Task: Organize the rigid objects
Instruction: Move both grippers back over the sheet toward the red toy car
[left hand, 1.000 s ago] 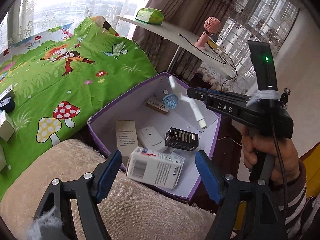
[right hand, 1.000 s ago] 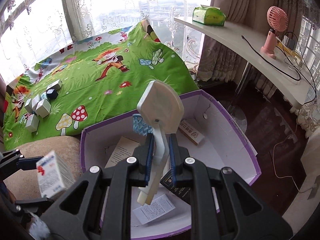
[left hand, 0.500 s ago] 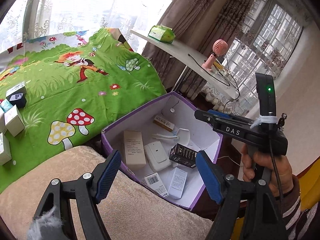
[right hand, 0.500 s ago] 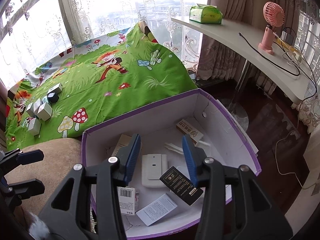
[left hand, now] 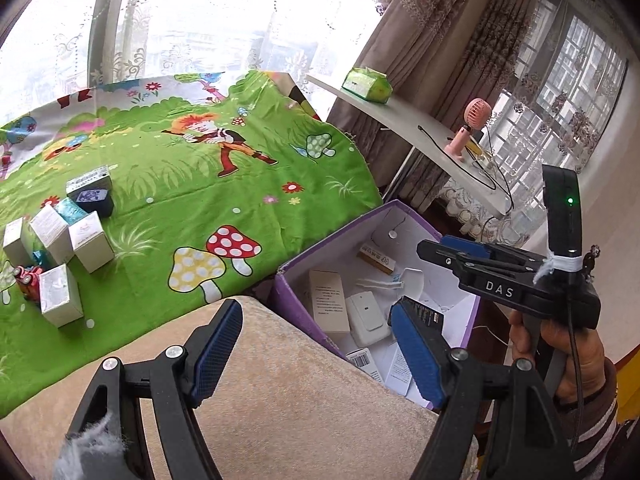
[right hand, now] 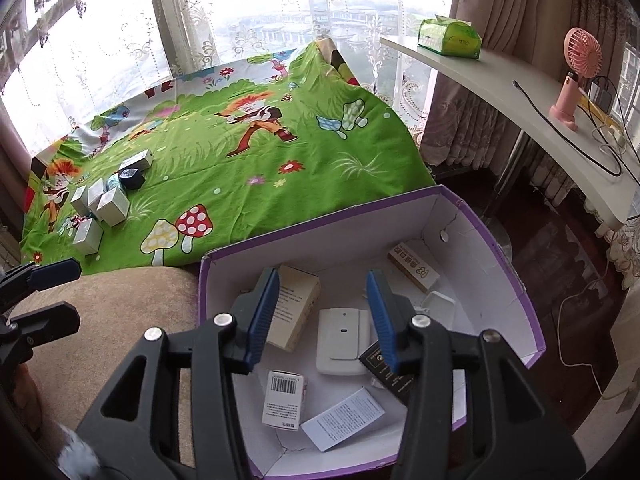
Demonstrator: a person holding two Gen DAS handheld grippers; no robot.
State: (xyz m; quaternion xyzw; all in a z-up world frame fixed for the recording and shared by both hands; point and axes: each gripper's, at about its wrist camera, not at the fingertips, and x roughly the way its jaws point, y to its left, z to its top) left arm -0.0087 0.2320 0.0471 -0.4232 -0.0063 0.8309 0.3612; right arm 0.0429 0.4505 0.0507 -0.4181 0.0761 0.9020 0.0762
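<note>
The left gripper (left hand: 316,354) hung over the beige cushion (left hand: 280,400), its blue pads spread wide with nothing between them. The right gripper (right hand: 324,316) hovered above the purple-edged box (right hand: 496,248), fingers likewise well apart and empty. Inside the box, near its middle, lay a flat white device (right hand: 342,336); a tan carton (right hand: 294,312) rested toward the left wall, and a slim tan box with printed characters (right hand: 414,270) sat close to the far right corner. A black packet (right hand: 390,372) touched the white device's right side, and a barcode-labelled white box (right hand: 284,398) lay near the front edge beside a white leaflet (right hand: 344,418). A white plastic piece (right hand: 436,306) sat between the slim box and the black packet. On the green cartoon cloth (right hand: 248,184), toward its left edge, a cluster of small white boxes (right hand: 100,208) stood with a dark cube (right hand: 132,178) just behind them. A pink fan (right hand: 576,76) and a green tissue pack (right hand: 448,38) rested on the curved white shelf (right hand: 520,92).
</note>
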